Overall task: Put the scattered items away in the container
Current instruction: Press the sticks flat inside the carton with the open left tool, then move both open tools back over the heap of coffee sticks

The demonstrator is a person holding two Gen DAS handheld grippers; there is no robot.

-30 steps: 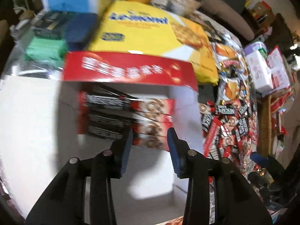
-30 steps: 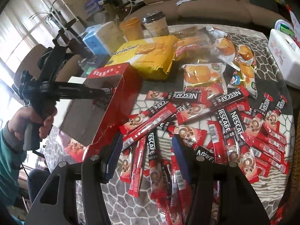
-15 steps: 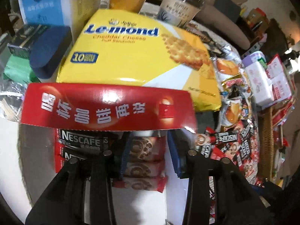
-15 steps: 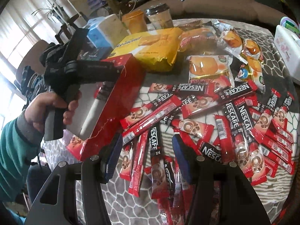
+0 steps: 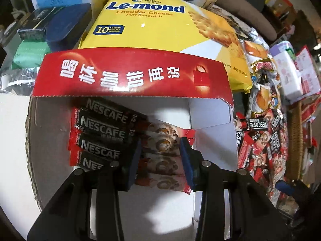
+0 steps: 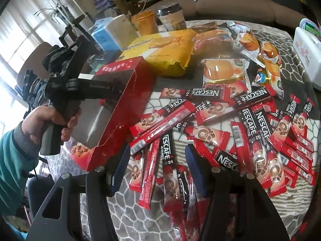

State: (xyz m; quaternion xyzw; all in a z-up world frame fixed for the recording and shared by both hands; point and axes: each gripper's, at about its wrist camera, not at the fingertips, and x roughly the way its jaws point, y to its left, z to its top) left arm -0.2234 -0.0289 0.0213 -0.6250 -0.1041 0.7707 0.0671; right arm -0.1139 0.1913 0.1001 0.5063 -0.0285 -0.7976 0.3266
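One red box [image 5: 128,76] lay open at the middle of the left wrist view, and five coffee sticks [image 5: 104,132] were stacked inside it. In the right wrist view the loose coffee sticks [image 6: 250,124] covering the lower right of the tabletop [image 6: 140,221] overlapped too much for an exact count; there were well over twenty. One yellow biscuit bag [image 6: 168,48] sat at upper centre, with two cups [image 6: 170,18] behind it. At least four wrapped cakes [image 6: 222,72] lay at upper right.
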